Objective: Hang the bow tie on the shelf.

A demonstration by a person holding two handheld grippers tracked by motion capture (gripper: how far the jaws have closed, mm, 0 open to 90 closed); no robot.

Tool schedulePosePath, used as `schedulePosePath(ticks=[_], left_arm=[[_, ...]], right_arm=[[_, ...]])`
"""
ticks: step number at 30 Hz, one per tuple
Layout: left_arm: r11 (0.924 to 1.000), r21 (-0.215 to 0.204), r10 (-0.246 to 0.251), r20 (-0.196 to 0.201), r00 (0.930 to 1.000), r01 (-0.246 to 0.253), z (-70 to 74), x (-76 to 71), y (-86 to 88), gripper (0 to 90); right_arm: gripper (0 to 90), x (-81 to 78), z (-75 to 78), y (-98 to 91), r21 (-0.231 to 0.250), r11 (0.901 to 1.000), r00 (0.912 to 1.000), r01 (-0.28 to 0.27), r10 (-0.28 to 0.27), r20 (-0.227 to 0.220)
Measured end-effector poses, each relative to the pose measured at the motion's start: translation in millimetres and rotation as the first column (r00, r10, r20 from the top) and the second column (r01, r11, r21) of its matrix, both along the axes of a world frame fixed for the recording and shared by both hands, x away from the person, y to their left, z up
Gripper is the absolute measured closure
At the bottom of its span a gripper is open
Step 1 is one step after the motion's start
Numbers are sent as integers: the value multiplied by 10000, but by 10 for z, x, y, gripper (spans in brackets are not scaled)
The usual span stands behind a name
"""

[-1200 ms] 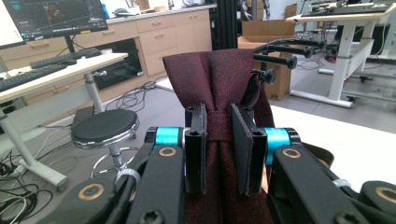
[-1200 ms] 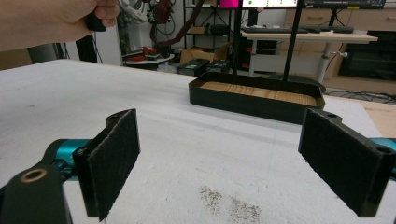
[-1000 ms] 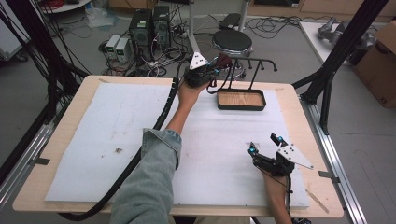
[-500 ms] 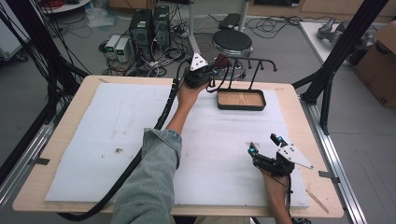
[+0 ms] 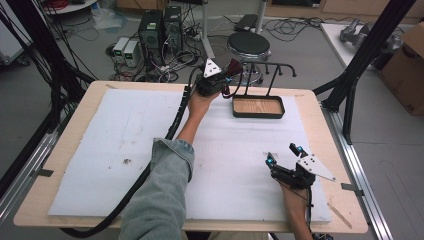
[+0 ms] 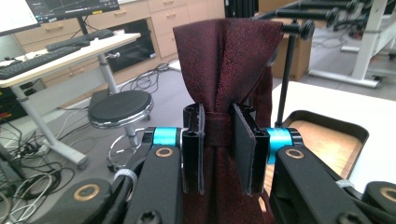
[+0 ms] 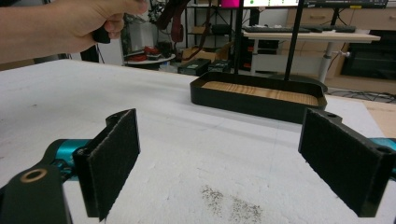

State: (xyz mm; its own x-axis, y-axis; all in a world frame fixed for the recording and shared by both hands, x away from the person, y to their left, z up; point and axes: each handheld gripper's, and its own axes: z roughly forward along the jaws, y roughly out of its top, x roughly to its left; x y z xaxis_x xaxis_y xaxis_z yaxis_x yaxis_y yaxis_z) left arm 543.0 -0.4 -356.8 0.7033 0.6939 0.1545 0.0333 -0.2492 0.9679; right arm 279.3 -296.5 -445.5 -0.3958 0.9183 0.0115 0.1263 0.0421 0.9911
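dark red necktie [image 6: 224, 60] is pinched at its narrow gathered part between the two black jaws of the left gripper [image 6: 218, 149], and the cloth fans out wider above them. in the high view that left gripper [image 5: 216, 82] is held at the far edge of the bench, just left of the black tray [image 5: 258, 114] with the wooden floor, and the necktie [image 5: 234, 67] shows beside the upright black rack [image 5: 270, 72] that rises from the tray. compared with a second ago the left hand has edged slightly farther toward the far edge and the tie sits a little higher by the rack; the change is small. the right gripper [image 5: 285, 156] rests near the bench's near right corner on the white foam sheet [image 5: 100, 140], in the same spot as before, its jaws spread wide with nothing between them. in the right gripper view its pads [image 7: 114, 154] frame bare foam with a few dark specks, the tray [image 7: 257, 100] lying well beyond.
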Motion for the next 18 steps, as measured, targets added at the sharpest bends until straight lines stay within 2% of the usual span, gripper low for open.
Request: schedulePosePath(ticks=[4, 10, 14, 18], left_arm=[[10000, 75, -19, 11, 10000, 19, 4, -3, -1, 735], [9977, 646, 206, -24, 9998, -204, 2, 1, 23, 691], [9972, 721, 181, 125, 9998, -190, -3, -18, 56, 681], [9968, 794, 121, 8, 9999, -121, 17, -34, 133, 651]], right_arm=[[118, -1, 0, 0, 10, 10000, 10000, 17, -17, -15], [119, 0, 0, -1, 11, 10000, 10000, 40, -40, -15], [119, -1, 0, -1, 15, 10000, 10000, 49, -49, -16], [118, -1, 0, -1, 7, 10000, 10000, 50, -50, -11]])
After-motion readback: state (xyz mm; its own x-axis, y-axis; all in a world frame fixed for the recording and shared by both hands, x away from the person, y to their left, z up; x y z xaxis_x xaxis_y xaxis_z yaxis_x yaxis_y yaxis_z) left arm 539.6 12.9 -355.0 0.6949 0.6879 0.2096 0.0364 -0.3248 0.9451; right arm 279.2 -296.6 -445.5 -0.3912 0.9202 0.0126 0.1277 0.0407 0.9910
